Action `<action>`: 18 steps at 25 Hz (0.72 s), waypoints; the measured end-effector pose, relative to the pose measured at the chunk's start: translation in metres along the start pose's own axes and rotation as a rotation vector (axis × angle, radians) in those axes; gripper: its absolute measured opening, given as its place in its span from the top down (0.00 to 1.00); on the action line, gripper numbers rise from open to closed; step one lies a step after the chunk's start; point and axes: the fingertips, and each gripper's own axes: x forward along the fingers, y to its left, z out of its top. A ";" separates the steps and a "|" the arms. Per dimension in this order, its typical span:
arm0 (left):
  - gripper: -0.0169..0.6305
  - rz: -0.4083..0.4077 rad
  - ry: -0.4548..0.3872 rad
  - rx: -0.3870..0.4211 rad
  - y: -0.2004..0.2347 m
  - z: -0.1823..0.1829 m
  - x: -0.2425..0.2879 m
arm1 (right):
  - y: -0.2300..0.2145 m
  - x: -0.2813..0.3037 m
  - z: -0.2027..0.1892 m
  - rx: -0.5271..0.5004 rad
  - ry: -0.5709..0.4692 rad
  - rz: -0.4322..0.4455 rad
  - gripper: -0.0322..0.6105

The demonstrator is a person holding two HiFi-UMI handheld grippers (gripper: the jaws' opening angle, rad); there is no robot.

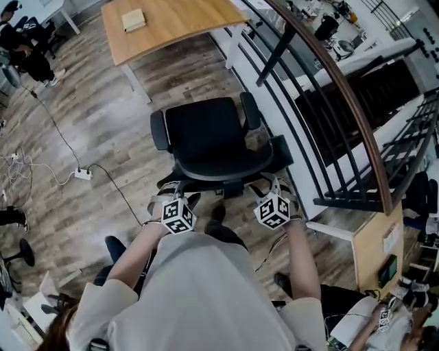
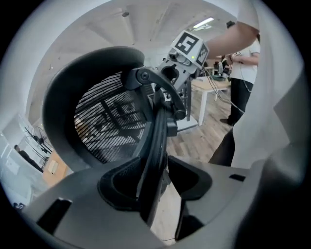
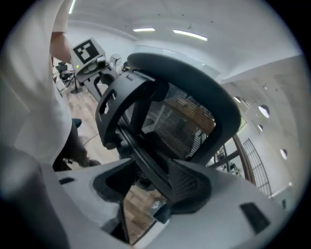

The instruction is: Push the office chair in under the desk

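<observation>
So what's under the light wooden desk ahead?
At the near edge of the light wooden desk, only a white desk leg and plank floor show; its top covers everything further under.

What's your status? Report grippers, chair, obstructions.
Open: left gripper, right gripper, astride chair back frame. It sits short of desk, seat facing it. Bare floor between; railing close on right.

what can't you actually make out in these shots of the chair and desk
Office chair, most of its base and wheels: in the head view they are hidden under the seat, and the gripper views show only the backrest.
Desk, far side: cut off by the head view's top edge.
Flat tan thing on the desk: too small to identify.
Jaws of the left gripper and right gripper: in the head view, hidden beneath the grippers themselves.
</observation>
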 end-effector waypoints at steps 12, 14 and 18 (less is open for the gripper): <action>0.71 0.059 0.109 0.012 0.004 -0.004 0.009 | 0.000 0.022 -0.008 -0.150 -0.034 0.117 0.64; 0.71 0.051 0.116 0.011 0.003 -0.003 0.010 | 0.001 0.023 -0.010 -0.156 -0.043 0.132 0.64; 0.69 0.073 0.119 0.002 0.007 -0.004 0.010 | 0.000 0.025 -0.006 -0.170 -0.061 0.159 0.65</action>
